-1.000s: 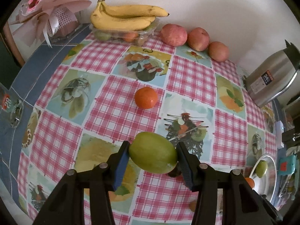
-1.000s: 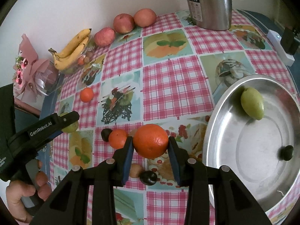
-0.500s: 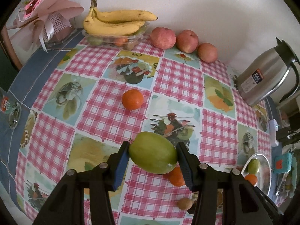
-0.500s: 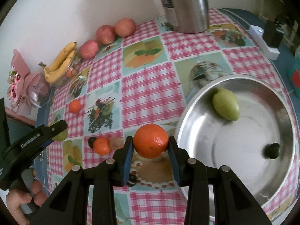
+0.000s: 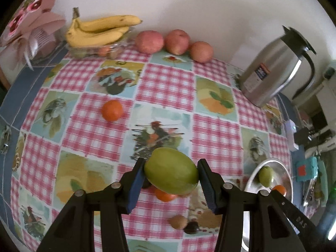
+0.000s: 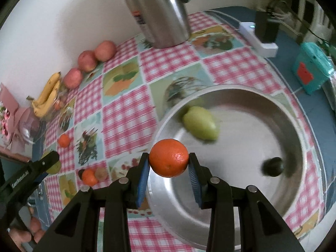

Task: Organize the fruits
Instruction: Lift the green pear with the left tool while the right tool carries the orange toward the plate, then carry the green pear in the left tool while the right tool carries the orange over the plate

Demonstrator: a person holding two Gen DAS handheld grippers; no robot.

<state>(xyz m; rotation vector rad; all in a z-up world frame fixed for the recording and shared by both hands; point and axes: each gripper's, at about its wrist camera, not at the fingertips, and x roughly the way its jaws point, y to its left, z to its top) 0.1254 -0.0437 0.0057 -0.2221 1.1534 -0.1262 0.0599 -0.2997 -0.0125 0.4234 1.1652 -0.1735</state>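
Observation:
My left gripper (image 5: pixel 171 179) is shut on a green mango (image 5: pixel 171 171), held above the checkered tablecloth. My right gripper (image 6: pixel 169 164) is shut on an orange (image 6: pixel 169 157), held over the near left rim of the steel bowl (image 6: pixel 298 138). The bowl holds another green mango (image 6: pixel 200 126) and a small dark fruit (image 6: pixel 273 166). In the left wrist view the bowl (image 5: pixel 252 174) is at the right, with a mango (image 5: pixel 266 176) and the held orange (image 5: pixel 279 189) showing there. On the cloth lie an orange (image 5: pixel 112 110), another orange (image 5: pixel 164 196), a brown fruit (image 5: pixel 178 222) and a dark fruit (image 5: pixel 191 227).
A steel thermos jug (image 5: pixel 273 73) stands at the back right. Three apples (image 5: pixel 174 42) and a banana bunch (image 5: pixel 100 30) on a clear tray line the wall. A pink bouquet (image 5: pixel 27 29) is at the far left. A teal box (image 6: pixel 313 69) and white power strip (image 6: pixel 259 40) lie beyond the bowl.
My right gripper has carried the orange rightward to the bowl's rim. My left gripper has moved right with the mango, bringing the jug and bowl further into view.

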